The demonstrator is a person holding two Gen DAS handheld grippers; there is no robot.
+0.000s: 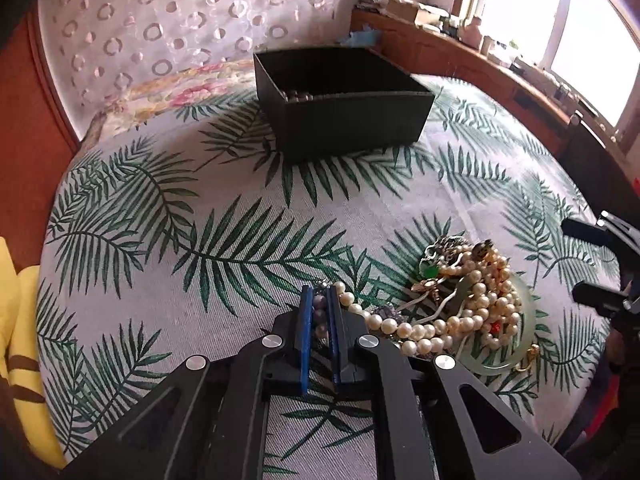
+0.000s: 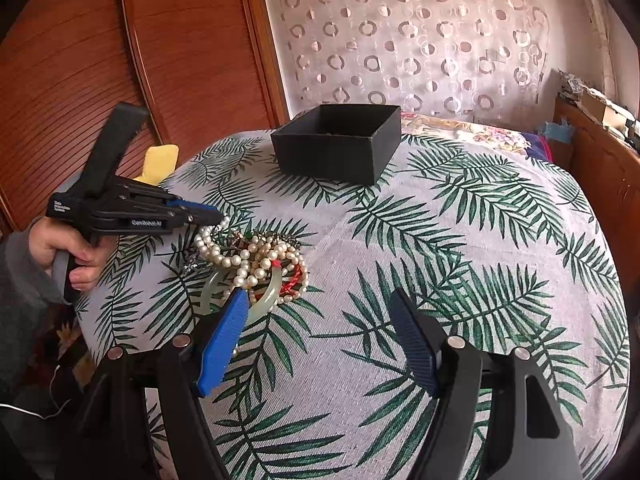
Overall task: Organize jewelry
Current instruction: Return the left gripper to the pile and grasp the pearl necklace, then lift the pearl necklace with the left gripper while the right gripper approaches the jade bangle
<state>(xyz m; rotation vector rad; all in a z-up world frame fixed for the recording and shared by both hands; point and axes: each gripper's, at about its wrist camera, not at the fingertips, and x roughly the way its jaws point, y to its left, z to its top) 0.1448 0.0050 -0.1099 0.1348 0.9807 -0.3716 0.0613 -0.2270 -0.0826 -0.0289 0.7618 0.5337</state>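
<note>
A tangled jewelry pile (image 1: 472, 300) of pearl strands, a pale green jade bangle (image 1: 528, 332) and small ornaments lies on the leaf-print cloth; it also shows in the right wrist view (image 2: 256, 264). My left gripper (image 1: 320, 292) is shut on a string of purple-grey beads (image 1: 320, 316) at the pile's left edge. It shows from the side in the right wrist view (image 2: 216, 216). My right gripper (image 2: 320, 300) is open and empty just right of the pile, with the bangle (image 2: 272, 292) by its left finger. A black open box (image 1: 344, 100) stands farther back, with some beads inside.
The leaf-print cloth (image 1: 200, 216) covers a rounded surface. A floral cushion (image 1: 172, 88) and patterned curtain are behind the box (image 2: 340, 140). A wooden ledge with clutter (image 1: 500, 52) runs along the right by the window. Yellow fabric (image 1: 16, 320) lies at the left edge.
</note>
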